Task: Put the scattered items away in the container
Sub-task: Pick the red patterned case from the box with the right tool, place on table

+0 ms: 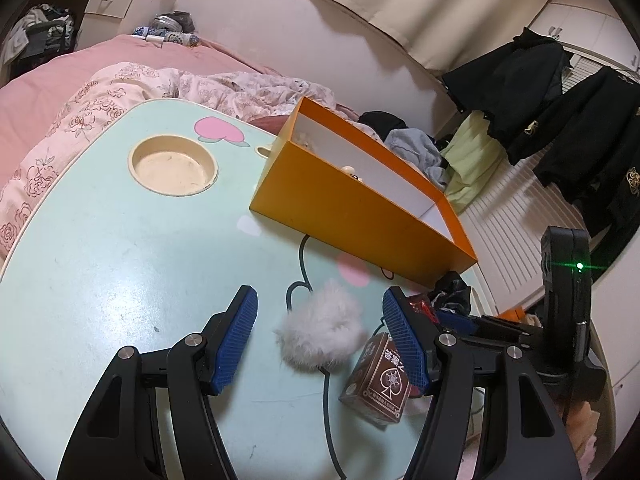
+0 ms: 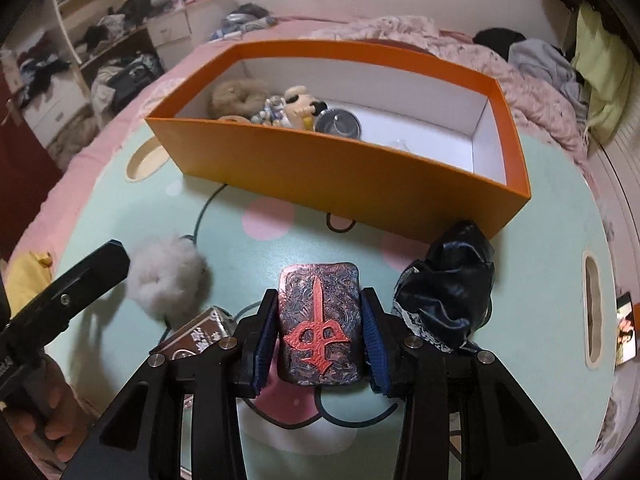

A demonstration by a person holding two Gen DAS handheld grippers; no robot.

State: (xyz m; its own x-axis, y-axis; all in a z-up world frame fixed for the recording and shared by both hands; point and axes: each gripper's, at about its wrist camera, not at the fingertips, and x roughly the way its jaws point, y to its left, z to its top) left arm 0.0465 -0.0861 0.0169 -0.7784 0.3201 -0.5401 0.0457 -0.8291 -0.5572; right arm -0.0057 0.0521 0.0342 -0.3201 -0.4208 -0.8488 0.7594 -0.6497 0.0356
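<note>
An orange box (image 2: 344,164) with a white inside stands on the mint table (image 2: 256,264) and holds a fur scrunchie, a small figure and a round tin. It also shows in the left wrist view (image 1: 360,216). My left gripper (image 1: 320,340) is open around a white fluffy pompom (image 1: 320,332), without touching it. A brown card box (image 1: 380,384) lies by its right finger. My right gripper (image 2: 320,332) is shut on a patterned case with a red symbol (image 2: 320,324). The pompom (image 2: 166,280) lies to its left, and a dark crumpled cloth (image 2: 444,292) to its right.
The table (image 1: 120,260) has a round cup recess (image 1: 174,168) at the far left and a slot handle (image 2: 592,312) at the right edge. A bed with pink bedding (image 1: 80,92) and clothes surrounds the table. A small photo card (image 2: 624,328) lies beyond the right edge.
</note>
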